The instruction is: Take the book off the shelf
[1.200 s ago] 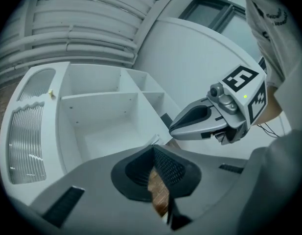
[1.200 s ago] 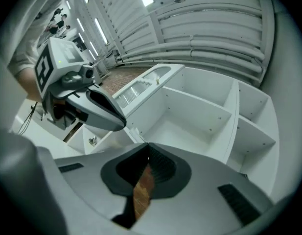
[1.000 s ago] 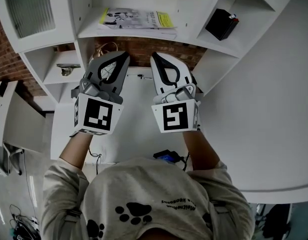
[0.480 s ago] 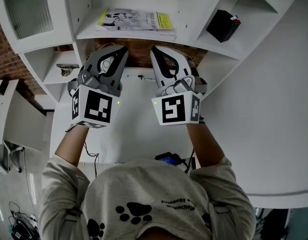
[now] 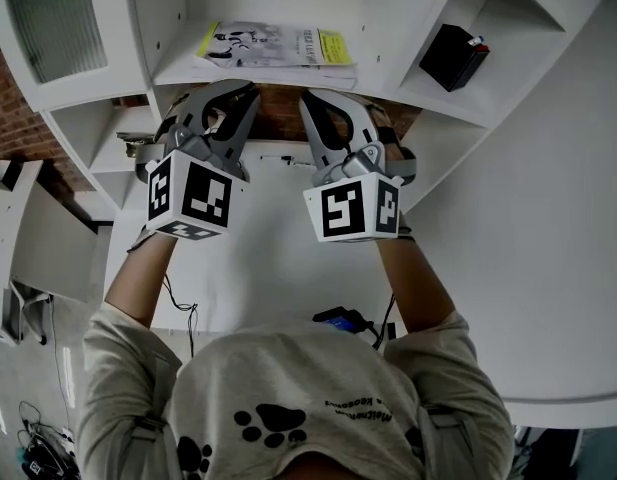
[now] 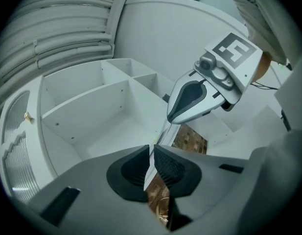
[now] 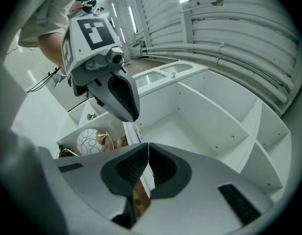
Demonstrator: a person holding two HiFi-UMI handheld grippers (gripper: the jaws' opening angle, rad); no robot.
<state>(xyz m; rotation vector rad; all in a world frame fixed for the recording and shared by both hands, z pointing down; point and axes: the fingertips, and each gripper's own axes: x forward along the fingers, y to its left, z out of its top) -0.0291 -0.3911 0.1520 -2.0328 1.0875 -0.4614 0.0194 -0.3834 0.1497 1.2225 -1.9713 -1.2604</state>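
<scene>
Two grippers, both closed, nothing held.
Left gripper and right gripper sit side by side, jaws pressed together, touching nothing. One book lies flat in the shelf compartment just beyond both tips. One black box sits in the compartment off to the right gripper's right.

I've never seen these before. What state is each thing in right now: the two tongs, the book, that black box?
left tongs: shut, nothing between them, apart from the book.
right tongs: shut, empty, side by side with the left pair.
book: closed, lying flat on the shelf, untouched.
black box: resting in the unit to the right of the book, untouched.
</scene>
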